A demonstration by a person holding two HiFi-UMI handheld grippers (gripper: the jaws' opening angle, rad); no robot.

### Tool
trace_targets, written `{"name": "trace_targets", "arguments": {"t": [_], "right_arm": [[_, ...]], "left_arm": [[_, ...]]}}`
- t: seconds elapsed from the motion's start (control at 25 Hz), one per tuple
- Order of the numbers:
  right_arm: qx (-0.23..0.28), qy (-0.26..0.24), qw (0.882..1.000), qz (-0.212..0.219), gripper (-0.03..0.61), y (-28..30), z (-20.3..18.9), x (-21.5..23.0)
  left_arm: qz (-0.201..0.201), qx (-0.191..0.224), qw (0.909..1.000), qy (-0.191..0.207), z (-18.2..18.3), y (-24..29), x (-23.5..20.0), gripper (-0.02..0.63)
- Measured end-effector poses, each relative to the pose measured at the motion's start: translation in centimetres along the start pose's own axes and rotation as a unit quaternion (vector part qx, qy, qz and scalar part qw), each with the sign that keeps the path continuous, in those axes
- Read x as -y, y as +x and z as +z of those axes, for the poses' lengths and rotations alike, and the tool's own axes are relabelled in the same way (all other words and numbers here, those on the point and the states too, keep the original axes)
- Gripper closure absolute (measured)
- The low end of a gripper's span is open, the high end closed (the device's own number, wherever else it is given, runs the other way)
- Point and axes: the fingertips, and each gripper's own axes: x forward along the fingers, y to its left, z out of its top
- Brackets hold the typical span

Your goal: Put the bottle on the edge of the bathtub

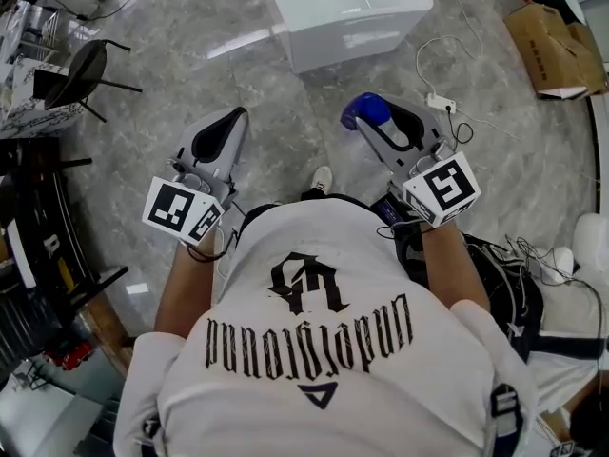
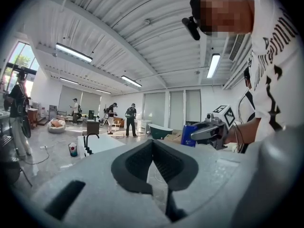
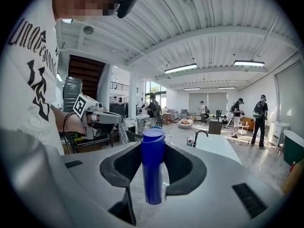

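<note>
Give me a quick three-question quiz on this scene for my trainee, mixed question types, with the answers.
1. True or false: the left gripper holds the blue bottle.
2. Where is the bottle? A: on the white bathtub's edge. B: between the right gripper's jaws. C: on the floor.
3. What colour is the bathtub's faucet?
Key: 1 false; 2 B; 3 black.
</note>
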Motion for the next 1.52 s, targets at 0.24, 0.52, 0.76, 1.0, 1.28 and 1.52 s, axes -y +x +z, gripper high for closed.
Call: {"name": "trace_targets", "arguments": {"t": [0.24,0.52,0.76,1.0,1.28,1.52], "right_arm": [[0.001,0.002,1.0,0.002,0.426,-0.4,0.1,3.3],[0.0,0.012,1.0,-0.008,0.426,0.0,-0.3,5.5],[-0.004,0.013,1.0,-0.02,0.426,0.6,-0.2,7.6],[-0.014,0.013,0.999,-0.026,0.426,2.3,-0.2,8.7],[-0.017,0.007,1.0,-0.021,0.426,7.6,0.9,10.4],[-0.016,0.003,0.999,-0.029,0.426,13.6,3.5,11.7]], "left_arm": [[0.007,0.005,1.0,-0.005,0.6,3.1,-0.1,0.6],[-0.007,-0.004,0.9999,-0.009,-0.3,5.6,-0.8,0.6],[-0.02,-0.004,0.9998,-0.007,0.0,7.9,-1.9,0.6],[-0.025,0.001,0.9997,-0.006,0.5,8.9,-4.2,0.6],[-0.023,0.008,0.9995,-0.02,0.3,10.4,-9.0,0.6],[-0.017,0.024,0.9992,-0.028,1.8,10.6,-15.4,0.6]]}}
